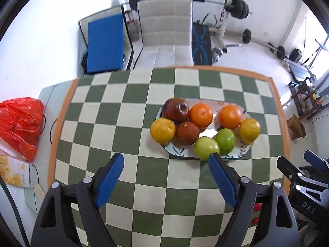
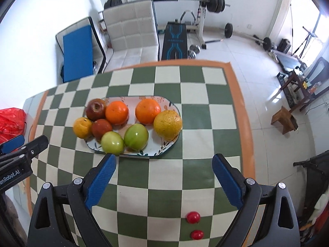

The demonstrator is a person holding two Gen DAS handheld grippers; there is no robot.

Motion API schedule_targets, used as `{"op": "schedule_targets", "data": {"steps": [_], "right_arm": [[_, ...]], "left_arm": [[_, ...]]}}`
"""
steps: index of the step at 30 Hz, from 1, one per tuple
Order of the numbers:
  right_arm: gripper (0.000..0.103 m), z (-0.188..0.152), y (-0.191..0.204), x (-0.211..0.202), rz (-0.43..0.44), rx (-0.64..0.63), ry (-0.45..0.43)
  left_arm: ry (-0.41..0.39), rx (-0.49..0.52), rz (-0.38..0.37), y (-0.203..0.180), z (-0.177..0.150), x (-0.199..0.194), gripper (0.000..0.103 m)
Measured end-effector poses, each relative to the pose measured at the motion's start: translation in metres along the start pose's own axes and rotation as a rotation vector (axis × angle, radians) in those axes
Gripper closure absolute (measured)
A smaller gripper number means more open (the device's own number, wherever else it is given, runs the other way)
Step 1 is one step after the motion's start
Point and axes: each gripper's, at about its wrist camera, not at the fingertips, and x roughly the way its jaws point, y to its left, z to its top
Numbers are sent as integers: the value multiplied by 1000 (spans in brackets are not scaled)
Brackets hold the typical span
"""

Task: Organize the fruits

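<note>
Both claws hover above the table (image 2: 195, 86) with its green-and-cream checked cloth, and each is spread wide with nothing between its blue pads — the left claw (image 1: 166, 160) just short of the plate's near rim, the right claw (image 2: 164, 162) over bare cloth to the right of it. The oval patterned plate (image 2: 156, 153) lies near the middle of the table and carries eight fruits packed close together: a dark red apple (image 2: 95, 109) at the far left, two oranges (image 2: 117, 112) along the far side, a yellow fruit (image 2: 82, 128) at the left end, a larger yellow fruit (image 2: 168, 125) at the right end overhanging the rim, a small reddish-brown fruit (image 2: 101, 128) beside the apple, and two green apples (image 2: 112, 143) along the near edge. Two small red round things (image 2: 193, 217) sit on the cloth well apart from the plate, close under the right claw. A red plastic bag (image 1: 20, 123) lies off the table's left side
</note>
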Motion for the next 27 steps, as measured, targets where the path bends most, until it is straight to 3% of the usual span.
{"op": "schedule_targets", "data": {"steps": [13, 27], "right_arm": [[6, -32, 4, -120, 18, 2, -146], [6, -63, 8, -200, 53, 22, -233]], "left_arm": [[-129, -9, -68, 4, -32, -94, 19], [-211, 37, -97, 2, -61, -164, 19]]}}
